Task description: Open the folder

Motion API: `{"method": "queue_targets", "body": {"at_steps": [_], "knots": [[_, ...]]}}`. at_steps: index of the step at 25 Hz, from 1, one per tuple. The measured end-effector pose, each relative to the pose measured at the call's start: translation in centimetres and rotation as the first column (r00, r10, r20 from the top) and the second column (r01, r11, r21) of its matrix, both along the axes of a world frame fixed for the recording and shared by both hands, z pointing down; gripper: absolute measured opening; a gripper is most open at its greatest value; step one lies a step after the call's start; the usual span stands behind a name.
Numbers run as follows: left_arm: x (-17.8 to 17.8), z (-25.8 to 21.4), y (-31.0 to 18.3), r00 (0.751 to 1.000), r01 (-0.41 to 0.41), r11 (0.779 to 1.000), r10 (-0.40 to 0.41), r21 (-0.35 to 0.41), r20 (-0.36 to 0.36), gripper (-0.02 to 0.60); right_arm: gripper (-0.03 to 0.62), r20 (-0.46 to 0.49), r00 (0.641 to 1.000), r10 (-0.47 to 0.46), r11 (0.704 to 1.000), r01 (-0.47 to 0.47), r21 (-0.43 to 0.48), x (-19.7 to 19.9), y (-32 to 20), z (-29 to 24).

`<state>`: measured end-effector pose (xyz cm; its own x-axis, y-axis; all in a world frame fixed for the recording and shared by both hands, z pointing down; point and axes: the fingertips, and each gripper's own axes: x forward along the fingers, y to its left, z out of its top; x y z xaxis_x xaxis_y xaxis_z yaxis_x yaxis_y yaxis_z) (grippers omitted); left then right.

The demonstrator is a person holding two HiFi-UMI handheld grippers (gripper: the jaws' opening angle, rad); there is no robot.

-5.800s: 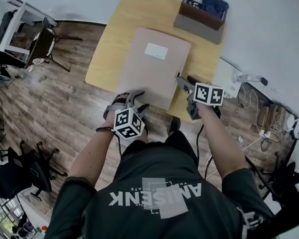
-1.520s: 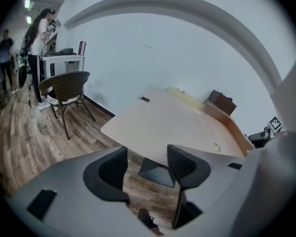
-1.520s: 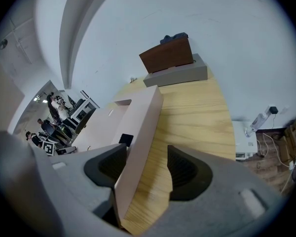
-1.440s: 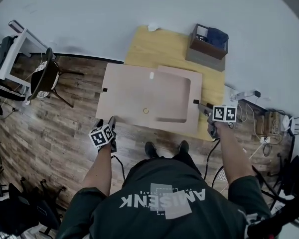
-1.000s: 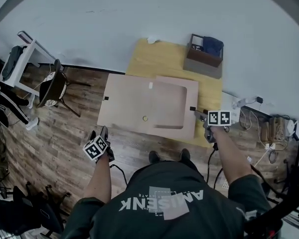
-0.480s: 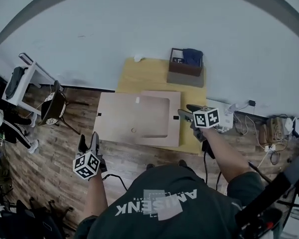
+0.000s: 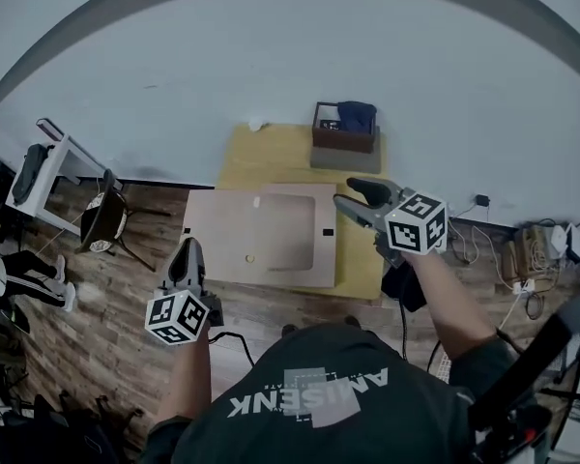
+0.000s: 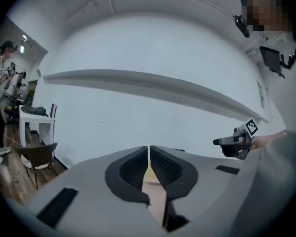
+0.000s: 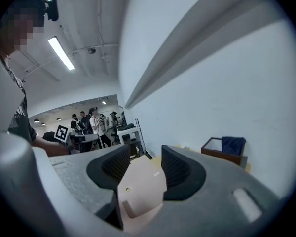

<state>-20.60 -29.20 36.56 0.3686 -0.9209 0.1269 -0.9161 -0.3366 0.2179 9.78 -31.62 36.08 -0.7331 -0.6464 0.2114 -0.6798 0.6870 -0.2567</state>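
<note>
One table [image 7: 271,158] stood by the wall; one folder [image 7: 261,249] lay open and flat on it, its left leaf overhanging the edge; one box [image 7: 343,135] sat at the back, apart from it; two grippers hung above, both empty: the left gripper [image 7: 188,247] with jaws closing, almost together; the right gripper [image 7: 348,195] with jaws closing, yet wide apart.

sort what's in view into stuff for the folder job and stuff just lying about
Job: folder, lying open; table under it; left tool and right tool, both jaws closing on nothing.
Lying about: wooden box with blue cloth; chair; white desk; floor cables.
</note>
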Motion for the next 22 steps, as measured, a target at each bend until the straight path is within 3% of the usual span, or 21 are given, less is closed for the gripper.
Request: {"method": "queue_targets", "body": {"at_steps": [8,11,14,19,22], "knots": [[5.9,-4.3,0.3,0.994,-0.101,0.994,0.1,0.037,0.035,0.002,0.04,-0.018,0.999,0.045,0.981,-0.041,0.187,1.7,3.3,-8.0],[7.2,-5.7,0.6,0.99,-0.112,0.992,0.106,0.055,0.089,0.0,0.017,-0.034,0.996,0.081,0.972,-0.071,0.225,2.1,4.2,-9.5],[8.3,-6.9,0.6,0.983,-0.117,0.992,0.107,0.057,0.15,0.0,0.006,-0.05,0.983,0.176,0.956,-0.159,0.245,3.0,4.2,-10.2],[9.3,-8.6,-0.4,0.989,-0.104,0.993,0.097,0.062,0.11,0.0,0.006,-0.014,0.959,0.283,0.931,-0.271,0.243,3.8,3.5,-10.2],[9.9,-9.3,-0.8,0.987,-0.102,0.991,0.091,0.08,0.13,0.0,0.006,-0.025,0.949,0.315,0.92,-0.299,0.252,3.9,3.2,-10.2]]}}
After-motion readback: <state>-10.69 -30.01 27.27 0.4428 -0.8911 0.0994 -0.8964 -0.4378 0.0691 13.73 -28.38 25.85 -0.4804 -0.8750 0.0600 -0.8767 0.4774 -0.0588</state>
